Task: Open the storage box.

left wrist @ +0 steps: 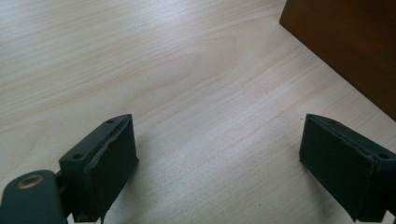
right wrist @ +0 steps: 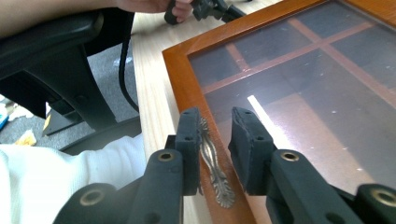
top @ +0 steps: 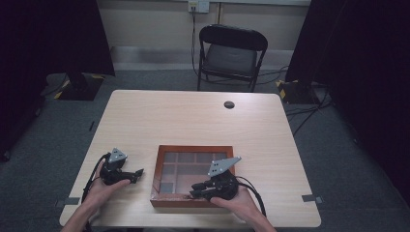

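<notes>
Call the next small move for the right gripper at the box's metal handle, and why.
Probably close the last bit on the metal handle, then lift the glass lid. The right gripper has its jaws astride the handle on the wooden box's near frame edge, with a gap on one side, so there is no firm grip yet. The left gripper rests open on the table.

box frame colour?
Reddish-brown wood frame around a dark glass lid; clearest in the right gripper view.
</notes>
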The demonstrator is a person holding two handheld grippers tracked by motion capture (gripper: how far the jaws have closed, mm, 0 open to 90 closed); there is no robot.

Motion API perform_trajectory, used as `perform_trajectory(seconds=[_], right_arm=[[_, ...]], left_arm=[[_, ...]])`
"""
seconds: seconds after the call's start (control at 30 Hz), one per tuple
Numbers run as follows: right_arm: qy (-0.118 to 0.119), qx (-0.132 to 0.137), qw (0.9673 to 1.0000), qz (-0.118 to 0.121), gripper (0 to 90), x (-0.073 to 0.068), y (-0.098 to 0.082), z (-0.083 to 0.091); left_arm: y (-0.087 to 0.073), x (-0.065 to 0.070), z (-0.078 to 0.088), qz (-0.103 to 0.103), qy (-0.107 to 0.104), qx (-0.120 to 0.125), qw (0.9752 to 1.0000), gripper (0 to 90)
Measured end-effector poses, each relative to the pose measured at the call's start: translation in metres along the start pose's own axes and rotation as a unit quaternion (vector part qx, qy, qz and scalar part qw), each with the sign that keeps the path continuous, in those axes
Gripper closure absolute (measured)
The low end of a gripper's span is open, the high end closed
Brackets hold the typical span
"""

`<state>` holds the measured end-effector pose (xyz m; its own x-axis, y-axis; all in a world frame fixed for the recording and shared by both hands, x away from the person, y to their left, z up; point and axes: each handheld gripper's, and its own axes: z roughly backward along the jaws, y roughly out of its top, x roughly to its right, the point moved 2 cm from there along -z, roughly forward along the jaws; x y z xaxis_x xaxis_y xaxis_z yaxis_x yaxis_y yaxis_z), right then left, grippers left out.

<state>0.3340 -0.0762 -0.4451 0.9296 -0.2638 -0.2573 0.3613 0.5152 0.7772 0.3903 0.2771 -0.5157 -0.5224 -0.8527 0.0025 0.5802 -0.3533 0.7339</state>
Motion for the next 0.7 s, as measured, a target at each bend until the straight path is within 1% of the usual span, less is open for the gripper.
perform_trajectory(seconds=[0.13, 0.17, 0.23, 0.27, 0.37, 0.43, 0.47, 0.53, 0.6, 0.63, 0.7], right_arm=[[0.006, -0.004, 1.0000, 0.005, 75.5, -0.0022, -0.0026, -0.0036], [0.010, -0.004, 0.9999, 0.001, 75.8, -0.0022, -0.0039, -0.0048], [0.008, -0.014, 0.9999, 0.000, 76.9, -0.0011, -0.0076, -0.0082], [0.009, -0.010, 0.9999, -0.001, 77.2, -0.0008, -0.0087, -0.0091], [0.005, -0.014, 0.9999, 0.005, 78.6, -0.0015, -0.0084, -0.0085], [0.002, -0.011, 0.9999, 0.007, 79.3, -0.0016, -0.0089, -0.0089], [0.002, -0.011, 0.9999, 0.009, 79.8, -0.0017, -0.0089, -0.0090], [0.002, -0.011, 0.9999, 0.006, 81.5, -0.0009, -0.0087, -0.0091], [0.006, -0.015, 0.9998, -0.007, 82.1, 0.0005, -0.0082, -0.0089], [0.009, -0.016, 0.9998, -0.008, 82.3, 0.0007, -0.0077, -0.0090], [0.005, -0.021, 0.9998, -0.003, 82.3, 0.0000, -0.0064, -0.0091]], left_arm=[[0.0000, 0.0000, 0.0000, 0.001, 0.000, 0.000, 1.0000, 10.3], [0.0000, -0.0001, 0.0000, 0.000, 0.000, 0.000, 1.0000, 10.2], [-0.0001, -0.0001, 0.0001, 0.000, 0.001, 0.000, 1.0000, 10.2], [0.0000, -0.0001, 0.0000, 0.000, 0.000, 0.000, 1.0000, 10.2], [0.0000, -0.0002, -0.0002, 0.000, 0.001, 0.000, 1.0000, 9.7], [0.0002, -0.0002, -0.0004, 0.002, 0.008, -0.005, 1.0000, 8.5], [0.0003, -0.0003, -0.0005, 0.002, 0.007, -0.006, 1.0000, 7.7], [0.0003, -0.0004, -0.0004, 0.001, 0.008, -0.006, 0.9999, 7.7], [0.0003, -0.0003, -0.0005, 0.002, 0.008, -0.005, 1.0000, 7.7], [0.0004, -0.0003, -0.0004, 0.002, 0.008, -0.006, 0.9999, 7.6], [0.0004, -0.0005, -0.0004, 0.001, 0.008, -0.006, 0.9999, 7.7]])
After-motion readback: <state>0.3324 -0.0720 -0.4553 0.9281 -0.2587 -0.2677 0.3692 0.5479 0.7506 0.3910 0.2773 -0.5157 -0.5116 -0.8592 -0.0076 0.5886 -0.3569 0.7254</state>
